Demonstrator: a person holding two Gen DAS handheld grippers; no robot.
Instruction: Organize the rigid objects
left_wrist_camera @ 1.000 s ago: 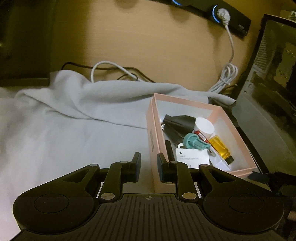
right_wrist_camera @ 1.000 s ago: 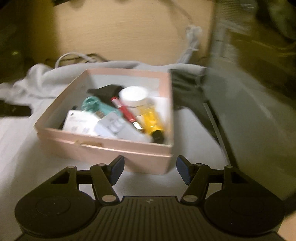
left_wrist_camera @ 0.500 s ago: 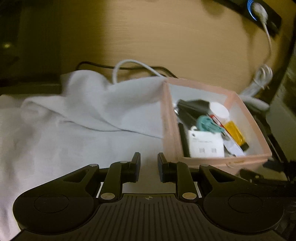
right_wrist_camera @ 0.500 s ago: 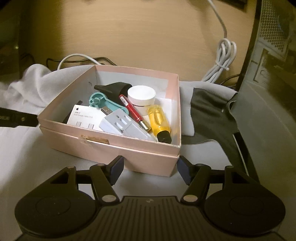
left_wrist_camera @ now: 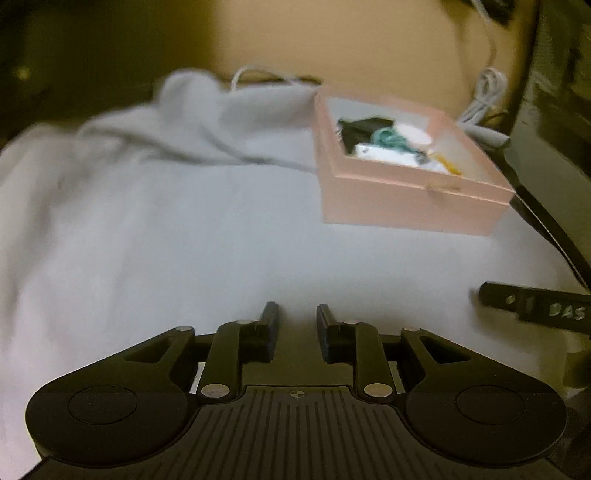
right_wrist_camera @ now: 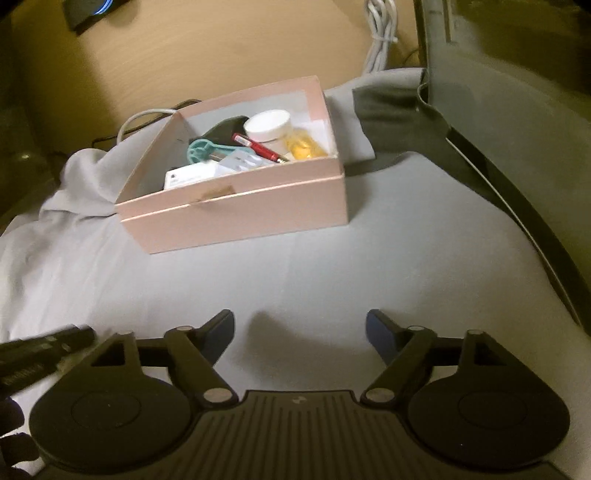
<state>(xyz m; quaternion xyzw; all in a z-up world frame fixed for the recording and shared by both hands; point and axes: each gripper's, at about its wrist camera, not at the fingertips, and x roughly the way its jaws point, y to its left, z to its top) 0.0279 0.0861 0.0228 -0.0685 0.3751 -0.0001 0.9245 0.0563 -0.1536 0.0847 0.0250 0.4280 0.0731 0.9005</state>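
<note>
A pink cardboard box (right_wrist_camera: 236,206) sits on the white cloth, also in the left wrist view (left_wrist_camera: 410,199). It holds a white jar (right_wrist_camera: 267,124), a yellow bottle (right_wrist_camera: 304,146), a red pen (right_wrist_camera: 258,147), a teal plastic piece (right_wrist_camera: 207,149), a black object (right_wrist_camera: 225,127) and white packets (right_wrist_camera: 192,175). My right gripper (right_wrist_camera: 300,332) is open and empty, well in front of the box. My left gripper (left_wrist_camera: 293,325) has its jaws nearly closed with a narrow gap, holding nothing, left of and in front of the box.
A rumpled white cloth (left_wrist_camera: 147,206) covers the surface. A dark panel (right_wrist_camera: 517,122) stands at the right. White cables (right_wrist_camera: 380,33) hang on the wooden wall behind. The right gripper's finger shows at the left view's right edge (left_wrist_camera: 535,306).
Both grippers have pulled back from the box, which now lies farther away. The jaws have kept their openings.
</note>
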